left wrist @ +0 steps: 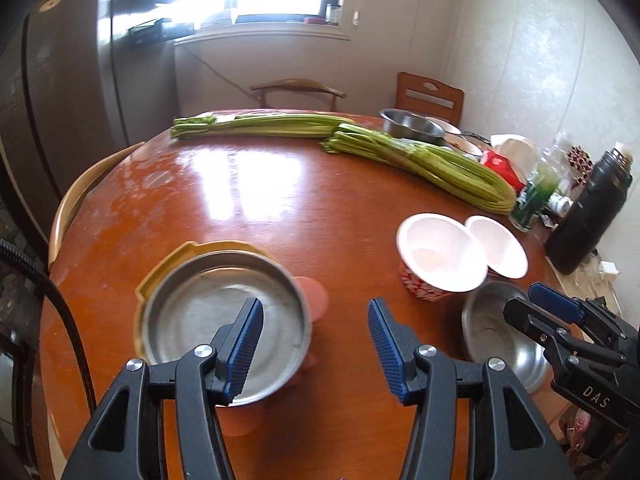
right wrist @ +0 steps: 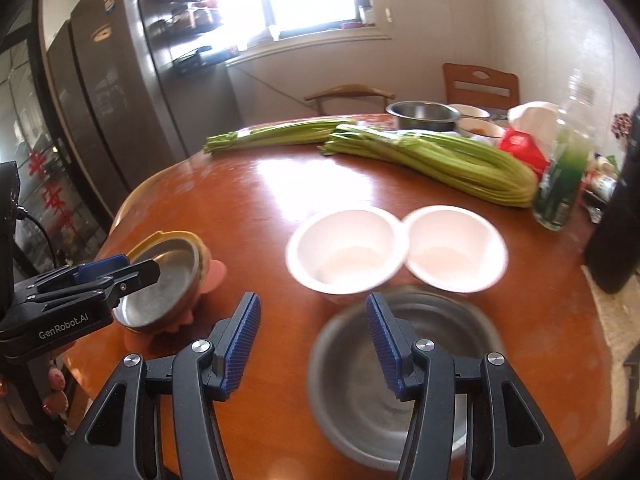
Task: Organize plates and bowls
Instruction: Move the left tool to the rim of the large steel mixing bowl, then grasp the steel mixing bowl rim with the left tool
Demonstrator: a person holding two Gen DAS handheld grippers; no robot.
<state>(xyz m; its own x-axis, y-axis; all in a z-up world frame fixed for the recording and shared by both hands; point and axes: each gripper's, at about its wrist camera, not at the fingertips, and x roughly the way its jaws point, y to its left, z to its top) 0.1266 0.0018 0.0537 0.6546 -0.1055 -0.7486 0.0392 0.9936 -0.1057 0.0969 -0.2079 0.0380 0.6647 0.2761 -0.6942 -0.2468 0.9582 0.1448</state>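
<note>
Bowls (right wrist: 346, 250) beside celery (right wrist: 432, 158), probably touching; both claws (left wrist: 316, 346) (right wrist: 312, 344) apart, empty.

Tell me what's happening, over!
Left gripper open, empty, above metal plate. Right gripper open, empty, above steel bowl. Two white bowls touching. Celery behind, clear.
</note>
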